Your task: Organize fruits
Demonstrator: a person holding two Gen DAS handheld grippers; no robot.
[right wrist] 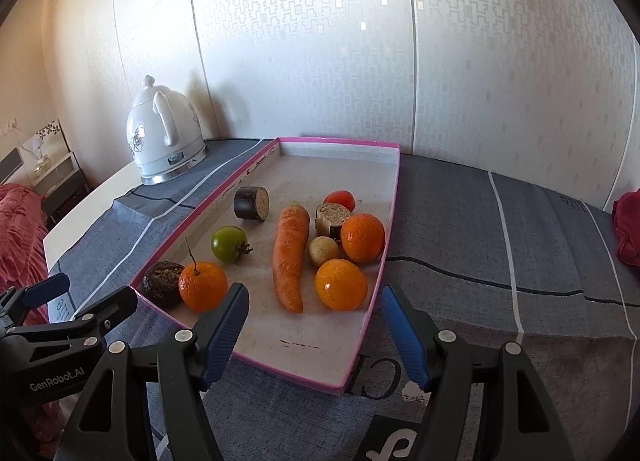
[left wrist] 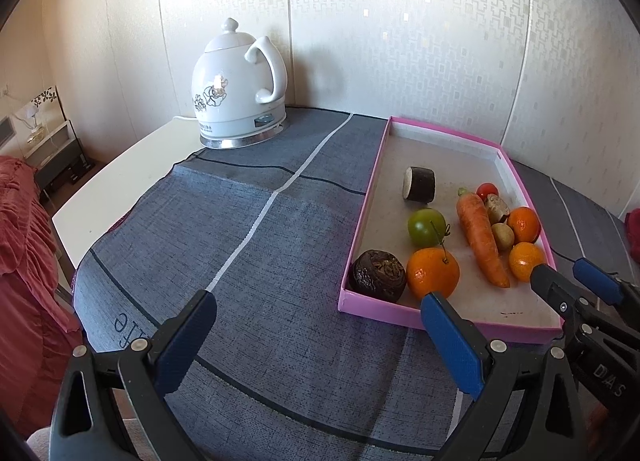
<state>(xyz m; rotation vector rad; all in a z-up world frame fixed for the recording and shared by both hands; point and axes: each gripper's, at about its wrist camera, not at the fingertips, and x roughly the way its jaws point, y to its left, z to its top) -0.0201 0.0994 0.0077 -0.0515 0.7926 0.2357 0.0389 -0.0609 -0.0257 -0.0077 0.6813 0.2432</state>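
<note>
A pink-rimmed tray lies on the grey cloth. It holds a carrot, three oranges, a green tomato, a red tomato, two cut aubergine pieces, a small yellowish fruit and a dark wrinkled fruit. My left gripper stands open over the cloth, left of the tray. My right gripper is open over the tray's near end, nothing between its fingers.
A white ceramic kettle stands at the back left against the wall. A white table edge shows beyond the cloth. Red fabric hangs at the left, and a red item lies at the right.
</note>
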